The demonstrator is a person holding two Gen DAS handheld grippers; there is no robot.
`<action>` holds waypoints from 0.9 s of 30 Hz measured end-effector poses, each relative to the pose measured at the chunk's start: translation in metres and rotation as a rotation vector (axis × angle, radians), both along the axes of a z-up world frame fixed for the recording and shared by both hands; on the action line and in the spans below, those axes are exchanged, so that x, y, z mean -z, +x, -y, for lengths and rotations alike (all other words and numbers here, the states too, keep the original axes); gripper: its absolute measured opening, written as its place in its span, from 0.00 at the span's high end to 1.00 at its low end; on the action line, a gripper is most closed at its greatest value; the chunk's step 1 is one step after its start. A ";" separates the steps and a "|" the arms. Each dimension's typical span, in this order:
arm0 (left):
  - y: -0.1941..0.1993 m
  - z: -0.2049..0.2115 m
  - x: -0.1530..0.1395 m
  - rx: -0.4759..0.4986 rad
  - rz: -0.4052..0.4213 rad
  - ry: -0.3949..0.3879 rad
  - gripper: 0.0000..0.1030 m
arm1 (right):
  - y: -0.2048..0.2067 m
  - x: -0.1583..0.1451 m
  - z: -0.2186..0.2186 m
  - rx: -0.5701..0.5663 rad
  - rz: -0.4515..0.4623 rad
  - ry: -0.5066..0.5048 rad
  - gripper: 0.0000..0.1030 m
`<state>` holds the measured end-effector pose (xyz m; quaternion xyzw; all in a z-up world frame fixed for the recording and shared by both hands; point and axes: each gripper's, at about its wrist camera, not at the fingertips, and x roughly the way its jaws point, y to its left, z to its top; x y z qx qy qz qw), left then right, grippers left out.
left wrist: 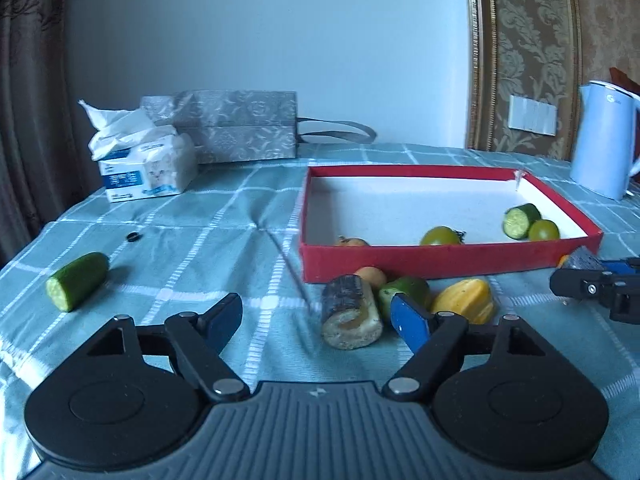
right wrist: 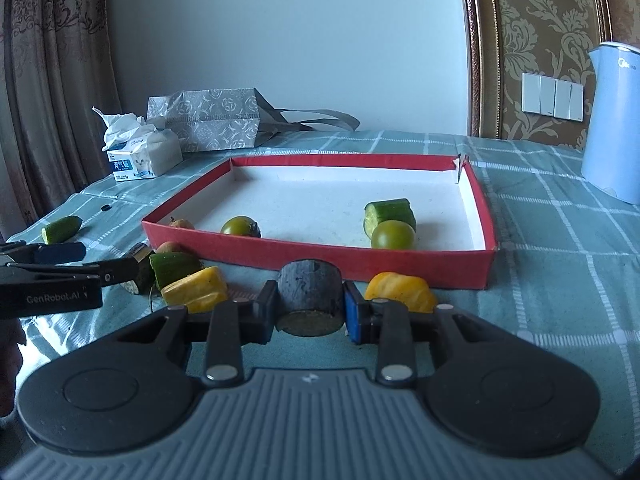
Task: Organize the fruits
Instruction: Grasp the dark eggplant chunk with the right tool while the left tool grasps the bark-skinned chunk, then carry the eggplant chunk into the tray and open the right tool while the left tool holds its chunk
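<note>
Fruits part-sorted: your right gripper [right wrist: 310,314] clamps a dark cylindrical chunk [right wrist: 310,294] near the red shallow cardboard tray's [right wrist: 320,254] front wall; next lift it in. Left gripper [left wrist: 316,326] gapes wide, holding nothing.

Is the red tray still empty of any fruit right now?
No, the red tray already holds two green tomatoes and a cucumber piece in the right wrist view.
</note>
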<state>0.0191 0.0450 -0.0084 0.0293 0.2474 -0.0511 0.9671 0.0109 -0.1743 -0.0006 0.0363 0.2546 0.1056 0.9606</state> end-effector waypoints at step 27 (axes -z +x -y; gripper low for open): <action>0.010 0.001 0.004 -0.054 -0.051 0.002 0.67 | -0.002 -0.003 0.008 0.019 0.026 0.050 0.69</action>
